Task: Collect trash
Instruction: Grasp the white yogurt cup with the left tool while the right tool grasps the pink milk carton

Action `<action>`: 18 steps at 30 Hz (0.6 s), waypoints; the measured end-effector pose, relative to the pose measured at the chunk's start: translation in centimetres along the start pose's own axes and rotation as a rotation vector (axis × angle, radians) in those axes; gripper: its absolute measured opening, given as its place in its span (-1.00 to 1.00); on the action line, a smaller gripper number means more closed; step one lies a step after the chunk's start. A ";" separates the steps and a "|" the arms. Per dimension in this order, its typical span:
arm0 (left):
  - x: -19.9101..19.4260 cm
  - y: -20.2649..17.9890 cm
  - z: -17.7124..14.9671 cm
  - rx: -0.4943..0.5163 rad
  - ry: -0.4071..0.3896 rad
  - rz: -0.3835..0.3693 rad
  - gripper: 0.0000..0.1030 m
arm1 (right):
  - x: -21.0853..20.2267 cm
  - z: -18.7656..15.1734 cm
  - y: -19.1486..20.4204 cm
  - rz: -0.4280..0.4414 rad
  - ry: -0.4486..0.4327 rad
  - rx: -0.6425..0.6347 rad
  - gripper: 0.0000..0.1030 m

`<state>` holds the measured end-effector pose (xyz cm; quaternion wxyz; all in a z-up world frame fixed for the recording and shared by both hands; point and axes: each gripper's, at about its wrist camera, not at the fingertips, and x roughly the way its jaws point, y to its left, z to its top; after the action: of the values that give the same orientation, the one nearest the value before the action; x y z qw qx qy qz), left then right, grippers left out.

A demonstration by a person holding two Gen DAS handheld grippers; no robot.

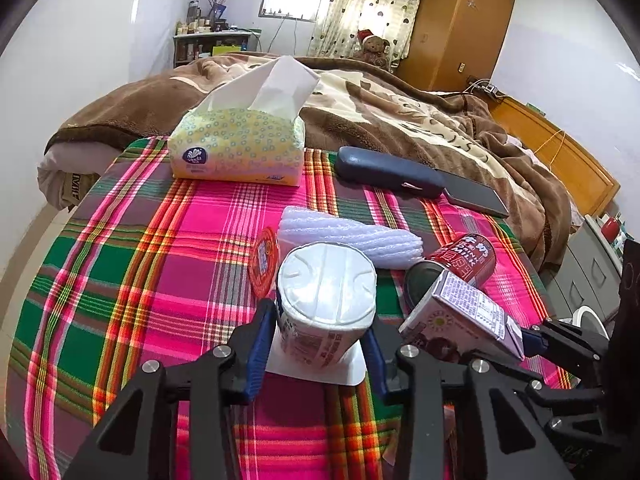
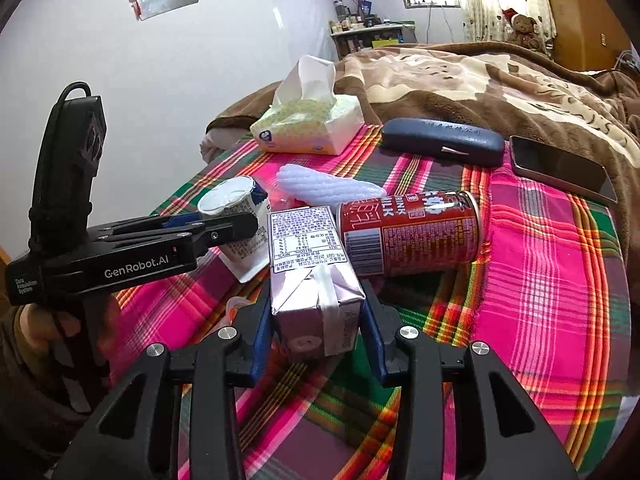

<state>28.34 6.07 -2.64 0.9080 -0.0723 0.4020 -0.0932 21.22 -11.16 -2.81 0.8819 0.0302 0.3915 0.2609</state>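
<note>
You are at the grasp step: your left gripper (image 1: 320,344) clamps the cup (image 1: 326,292) and your right gripper (image 2: 318,344) the carton (image 2: 312,276), both on the plaid cloth (image 1: 160,280), so next likely lift both straight up.

left gripper (image 1: 318,344): jaws clamped on something, angled down | right gripper (image 2: 318,332): same deal, tilted down
</note>
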 end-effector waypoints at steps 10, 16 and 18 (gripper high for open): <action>-2.8 -0.8 -1.1 0.002 -0.032 0.002 -0.19 | -2.6 -0.9 -0.8 -0.030 -0.057 0.054 -0.22; -5.2 -0.8 -1.7 0.007 -0.063 0.020 -0.19 | -4.2 -1.6 -1.6 -0.042 -0.092 0.101 -0.22; -5.9 -0.8 -2.0 0.008 -0.068 0.023 -0.19 | -4.6 -1.9 -1.9 -0.045 -0.099 0.111 -0.22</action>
<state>22.89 6.53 0.45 0.9224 -0.0671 0.3715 -0.0820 18.14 -15.30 -1.44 0.9028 0.0830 0.3619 0.2171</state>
